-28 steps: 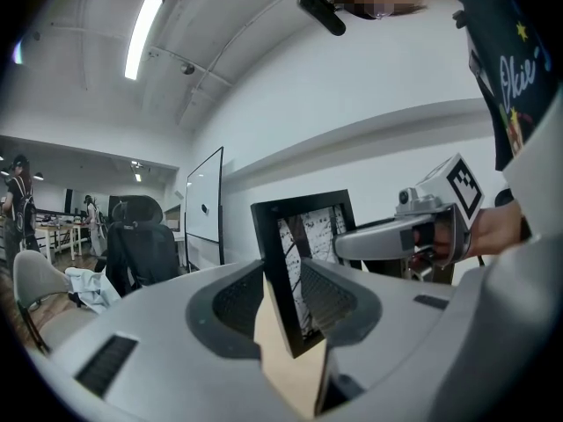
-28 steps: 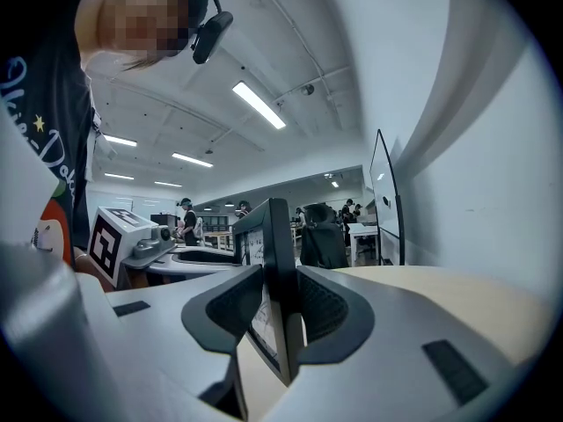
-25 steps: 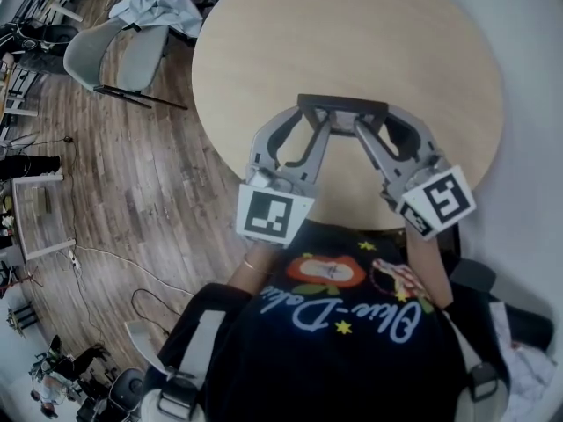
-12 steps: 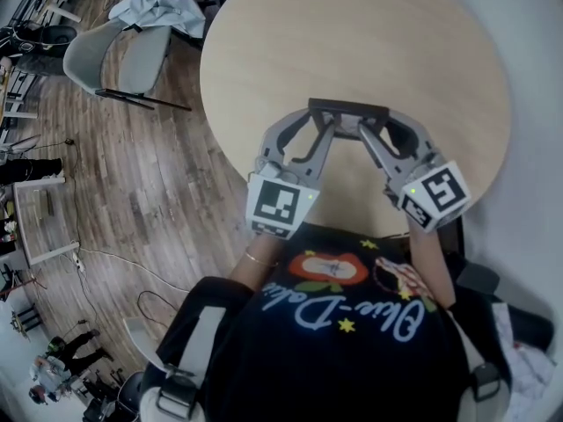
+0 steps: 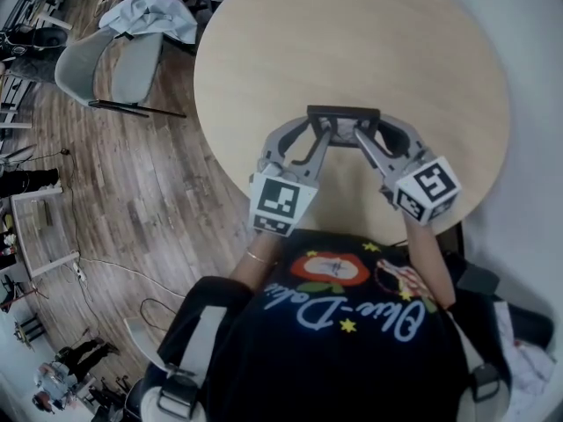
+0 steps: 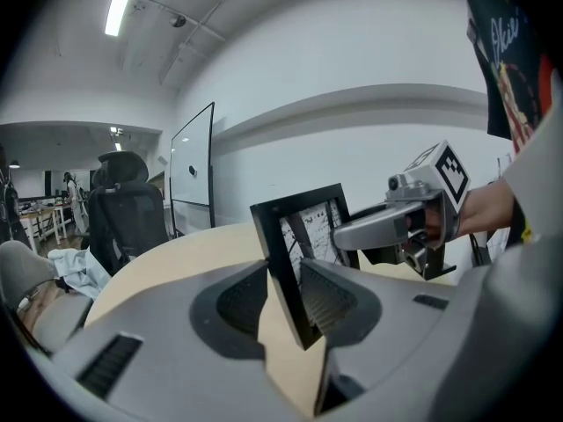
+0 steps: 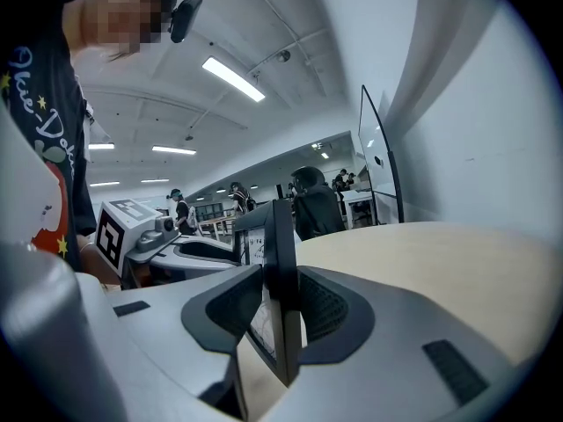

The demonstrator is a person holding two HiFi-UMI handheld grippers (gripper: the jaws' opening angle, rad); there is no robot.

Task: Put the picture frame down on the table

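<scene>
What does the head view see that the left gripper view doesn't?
Only the head view shows the wooden floor, the person's black shirt and the whole round table from above. Only the left gripper view shows the drawing inside the picture frame, plus a whiteboard, a black office chair and a ceiling light. Both show the picture frame held upright, with the left gripper and the right gripper each shut on one side of it, and the tabletop.
</scene>
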